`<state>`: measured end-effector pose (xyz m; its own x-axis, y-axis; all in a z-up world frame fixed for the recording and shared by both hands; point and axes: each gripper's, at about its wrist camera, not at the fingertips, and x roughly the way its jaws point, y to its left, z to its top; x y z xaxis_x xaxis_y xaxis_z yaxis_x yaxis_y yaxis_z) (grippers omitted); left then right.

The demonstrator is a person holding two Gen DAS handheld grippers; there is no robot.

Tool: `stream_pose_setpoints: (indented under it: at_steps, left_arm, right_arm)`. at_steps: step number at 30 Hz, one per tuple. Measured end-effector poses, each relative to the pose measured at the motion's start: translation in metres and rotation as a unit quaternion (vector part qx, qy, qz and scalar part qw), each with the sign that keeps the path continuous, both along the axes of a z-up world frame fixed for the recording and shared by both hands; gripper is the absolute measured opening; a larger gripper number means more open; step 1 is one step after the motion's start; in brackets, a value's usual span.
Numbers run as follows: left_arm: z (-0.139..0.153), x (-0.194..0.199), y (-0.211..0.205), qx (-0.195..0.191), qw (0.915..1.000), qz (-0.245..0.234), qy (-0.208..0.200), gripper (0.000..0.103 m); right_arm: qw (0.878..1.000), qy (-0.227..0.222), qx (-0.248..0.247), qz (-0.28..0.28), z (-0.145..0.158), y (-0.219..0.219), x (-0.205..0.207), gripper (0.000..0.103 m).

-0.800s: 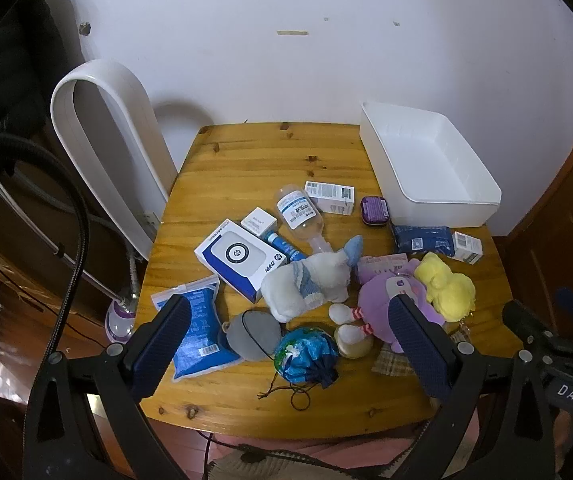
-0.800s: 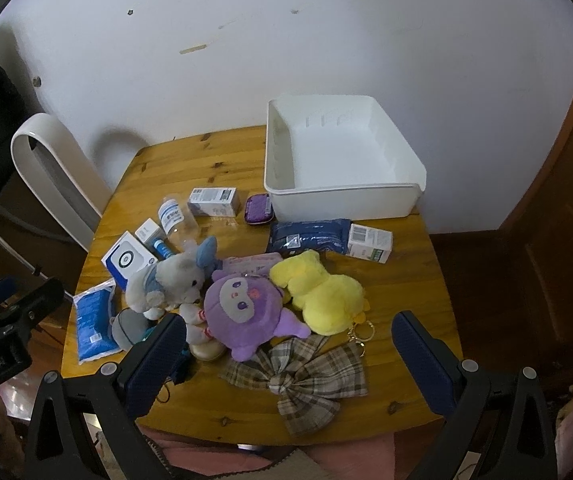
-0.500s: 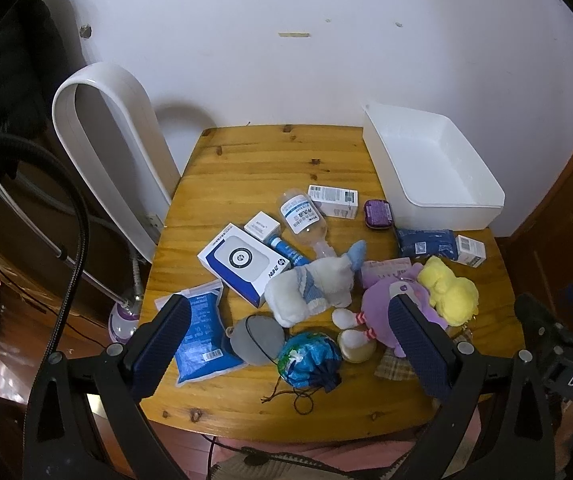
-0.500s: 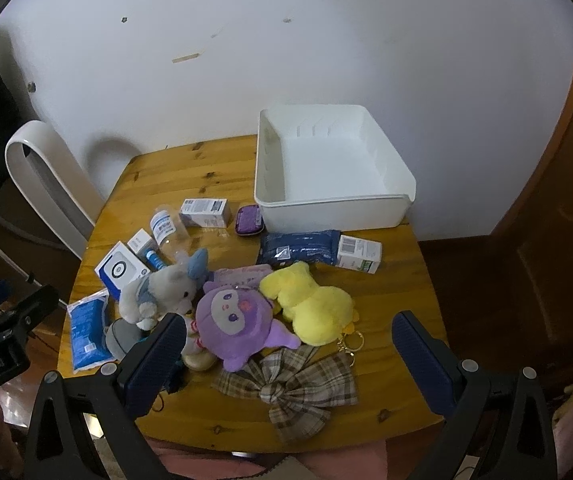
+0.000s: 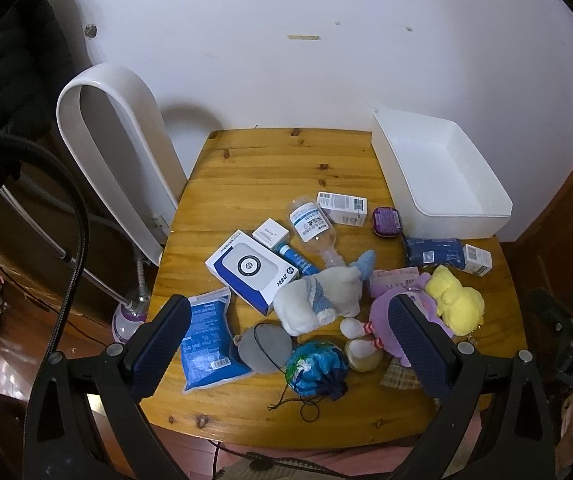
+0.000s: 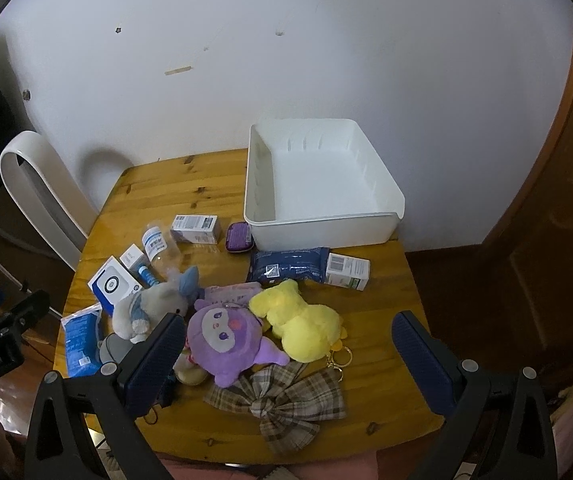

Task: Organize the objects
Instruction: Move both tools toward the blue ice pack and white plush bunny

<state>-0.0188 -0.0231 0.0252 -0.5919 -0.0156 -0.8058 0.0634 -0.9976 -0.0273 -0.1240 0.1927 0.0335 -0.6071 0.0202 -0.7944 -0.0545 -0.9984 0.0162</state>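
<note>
My left gripper [image 5: 286, 344] is wide open and holds nothing, and it hangs above the near edge of the wooden table [image 5: 278, 168]. My right gripper [image 6: 286, 352] is wide open too, with nothing in it, up over the toys. Nothing is in the white bin [image 6: 382, 216] yet, so I think my job is just starting. The bin sits at the far right of the table, against the wall. Under my right gripper lie the purple plush [image 6: 226, 340] and the yellow plush [image 6: 302, 328], touching each other. I think the yellow one is a good first pick, since it is soft and nearest the bin. I should come straight down, pinch its fat middle, and not grab the key ring [image 6: 338, 360]. The plaid bow [image 6: 282, 404] lies just beside it, so I must not drag that along.
</note>
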Motion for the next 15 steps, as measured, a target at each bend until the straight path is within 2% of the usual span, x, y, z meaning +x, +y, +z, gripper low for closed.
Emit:
stream_pose_setpoints:
  at_steps: [6,7,15]
  left_arm:
    - [-0.0002,0.0004,0.0,0.004,1.0,-0.001,0.001,0.099]
    - [0.0002,-0.0002,0.0002,0.05,0.9984,-0.015,0.022,0.099]
    - [-0.0001,0.0006,0.001,0.067,0.9972,-0.021,0.028,0.099]
  right_arm:
    - [1.0,0.001,0.013,-0.004,-0.0016,0.0004,-0.0032,0.103]
    - [1.0,-0.001,0.012,-0.004,-0.0024,0.0012,-0.0041,0.103]
    - [1.0,-0.006,0.01,-0.015,-0.0076,0.0081,-0.007,0.103]
